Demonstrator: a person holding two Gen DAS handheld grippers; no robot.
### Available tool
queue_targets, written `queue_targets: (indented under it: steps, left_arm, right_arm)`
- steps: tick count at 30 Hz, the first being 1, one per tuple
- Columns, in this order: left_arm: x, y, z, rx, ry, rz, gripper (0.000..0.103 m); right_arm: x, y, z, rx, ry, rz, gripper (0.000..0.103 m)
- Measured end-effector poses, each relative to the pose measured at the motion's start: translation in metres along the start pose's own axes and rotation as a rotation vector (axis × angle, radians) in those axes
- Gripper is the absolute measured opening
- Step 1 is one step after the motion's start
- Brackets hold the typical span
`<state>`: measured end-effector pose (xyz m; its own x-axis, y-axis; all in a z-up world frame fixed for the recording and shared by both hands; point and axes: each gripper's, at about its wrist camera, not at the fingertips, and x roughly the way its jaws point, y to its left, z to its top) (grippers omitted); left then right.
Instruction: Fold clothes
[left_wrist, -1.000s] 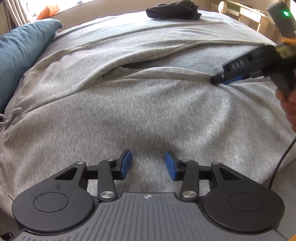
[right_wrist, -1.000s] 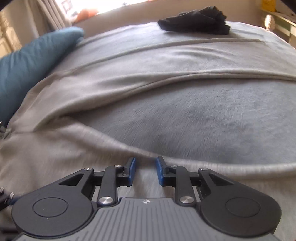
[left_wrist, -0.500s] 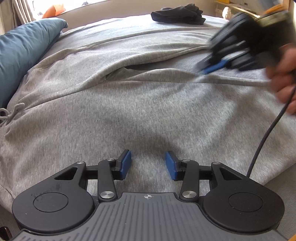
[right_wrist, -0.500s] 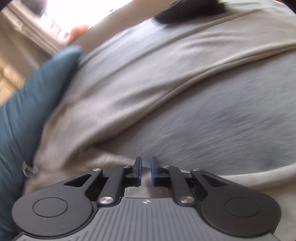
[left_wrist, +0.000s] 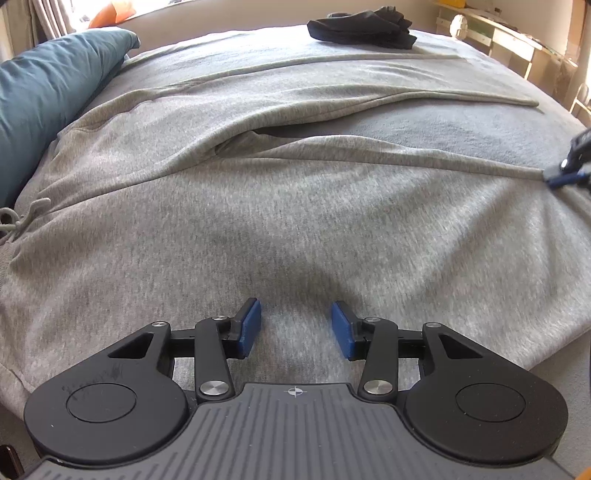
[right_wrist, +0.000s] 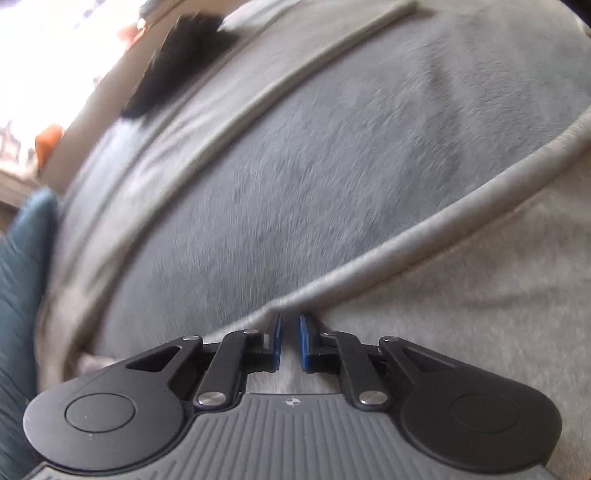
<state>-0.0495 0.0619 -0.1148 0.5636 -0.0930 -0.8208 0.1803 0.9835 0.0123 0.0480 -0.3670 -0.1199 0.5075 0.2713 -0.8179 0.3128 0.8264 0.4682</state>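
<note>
Grey sweatpants (left_wrist: 258, 206): my right gripper (right_wrist: 290, 341) just clamped the leg edge & dragged it sideways, taut now; left gripper (left_wrist: 295, 328) open, empty. Fold starting.

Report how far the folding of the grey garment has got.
Done: the grey garment lies spread on the bed, no fold made. In hand: the right gripper is pinched on its edge; the left gripper hovers open over the cloth. Left: every fold. Whether the black garment needs folding I cannot tell.
</note>
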Motion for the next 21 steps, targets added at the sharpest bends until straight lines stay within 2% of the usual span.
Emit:
queue_targets:
  steps: [3, 6, 8, 12, 13, 15, 18, 21]
  left_arm:
    - [0.000, 0.001, 0.001, -0.014, 0.008, -0.001, 0.043]
    - [0.001, 0.001, 0.002, -0.015, 0.012, 0.000, 0.043]
    - [0.002, 0.001, 0.002, -0.013, 0.017, 0.000, 0.043]
    - [0.002, -0.001, 0.003, -0.005, 0.024, 0.005, 0.043]
    - [0.001, -0.001, 0.004, 0.000, 0.025, 0.006, 0.044]
    - [0.001, -0.002, 0.004, 0.007, 0.028, 0.009, 0.044]
    - [0.001, -0.003, 0.004, 0.007, 0.031, 0.014, 0.044]
    - [0.001, -0.003, 0.004, 0.009, 0.036, 0.020, 0.044]
  right_arm:
    - [-0.029, -0.011, 0.014, -0.033, -0.089, -0.089, 0.014]
    - [-0.061, -0.041, 0.020, 0.002, -0.128, -0.093, 0.019]
    - [-0.068, -0.063, 0.024, 0.012, -0.139, -0.161, 0.019]
    - [-0.056, -0.125, 0.037, 0.138, -0.134, -0.300, 0.017]
    - [-0.057, -0.138, 0.040, 0.179, -0.167, -0.296, 0.013]
    - [-0.061, -0.162, 0.046, 0.261, -0.231, -0.288, 0.013]
    - [-0.077, -0.166, 0.054, 0.302, -0.288, -0.289, 0.016]
    - [-0.088, -0.167, 0.056, 0.284, -0.261, -0.221, 0.016]
